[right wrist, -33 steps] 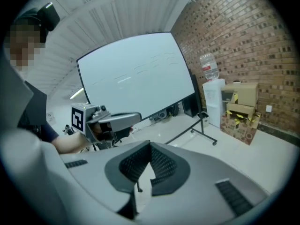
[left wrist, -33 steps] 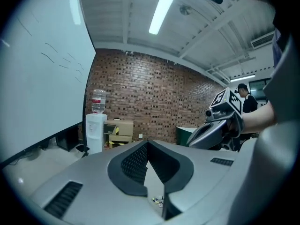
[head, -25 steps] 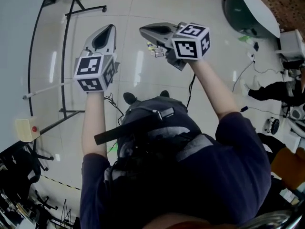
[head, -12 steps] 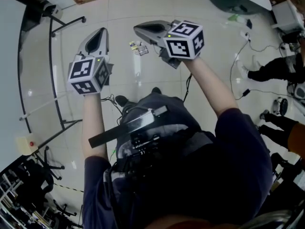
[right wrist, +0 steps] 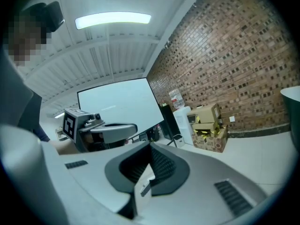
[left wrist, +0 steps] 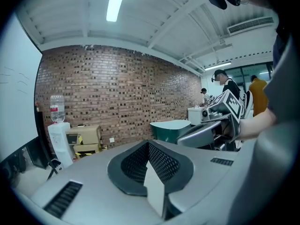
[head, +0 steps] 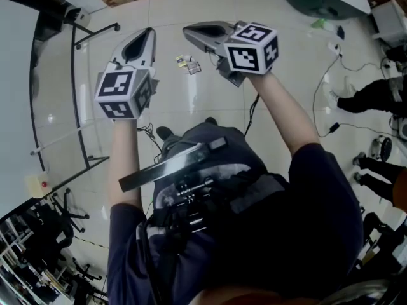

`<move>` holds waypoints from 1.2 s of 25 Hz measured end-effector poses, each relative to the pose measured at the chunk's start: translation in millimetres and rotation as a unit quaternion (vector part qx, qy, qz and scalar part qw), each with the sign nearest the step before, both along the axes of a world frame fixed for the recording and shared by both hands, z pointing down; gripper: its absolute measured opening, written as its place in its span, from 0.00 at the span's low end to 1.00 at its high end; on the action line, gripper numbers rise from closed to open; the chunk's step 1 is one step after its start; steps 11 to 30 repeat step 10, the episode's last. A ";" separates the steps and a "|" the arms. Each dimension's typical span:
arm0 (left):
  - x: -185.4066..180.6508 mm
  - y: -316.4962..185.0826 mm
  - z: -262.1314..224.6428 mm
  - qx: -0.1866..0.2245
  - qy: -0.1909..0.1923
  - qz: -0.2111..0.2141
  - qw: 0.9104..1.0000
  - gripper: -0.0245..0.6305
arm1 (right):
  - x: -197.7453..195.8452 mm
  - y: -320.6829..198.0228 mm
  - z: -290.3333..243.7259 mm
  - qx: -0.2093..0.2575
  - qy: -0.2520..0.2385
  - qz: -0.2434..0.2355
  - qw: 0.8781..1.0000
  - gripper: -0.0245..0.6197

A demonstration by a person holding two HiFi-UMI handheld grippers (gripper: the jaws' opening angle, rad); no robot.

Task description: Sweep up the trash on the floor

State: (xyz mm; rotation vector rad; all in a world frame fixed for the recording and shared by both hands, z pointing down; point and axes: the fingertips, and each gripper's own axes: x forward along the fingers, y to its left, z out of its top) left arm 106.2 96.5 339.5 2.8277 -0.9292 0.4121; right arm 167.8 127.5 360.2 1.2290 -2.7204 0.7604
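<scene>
The open brown cardboard box (right wrist: pixel 209 125) is holding yellow-and-black items; their kind cannot be made out. The dark green round tub (head: pixel 316 2) is being cut off by the picture edge, and its contents are hidden. The small scraps of trash (head: pixel 188 64) are lying on the white tiled floor (head: pixel 191 100). Relative to the trash, the left gripper (head: pixel 148 33) is hovering to the left and the right gripper (head: pixel 188 30) just beyond. Both are in the air, jaws pressed together, gripping nothing.

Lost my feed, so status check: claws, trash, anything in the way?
Left claw shut, empty. Right claw shut, empty. Trash on floor, untouched. Whiteboard stand off left.
</scene>
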 end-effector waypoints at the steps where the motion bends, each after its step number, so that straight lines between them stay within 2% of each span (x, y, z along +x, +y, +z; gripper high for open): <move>1: 0.6 -1.4 -1.0 0.001 -0.002 -0.001 1.000 0.04 | 0.7 -2.4 1.1 -0.001 -0.001 -0.003 1.000 0.05; 5: -1.1 -11.2 -1.5 0.007 -0.013 -0.008 1.000 0.04 | 0.8 -13.2 3.4 -0.001 -0.004 -0.014 1.000 0.05; 10: -11.5 -23.7 11.6 -0.006 -0.026 -0.020 0.999 0.04 | -15.8 -11.3 6.1 0.017 0.033 -0.045 0.998 0.05; 30: -11.5 -23.7 11.6 -0.006 -0.026 -0.020 0.999 0.04 | -15.8 -11.3 6.1 0.017 0.033 -0.045 0.998 0.05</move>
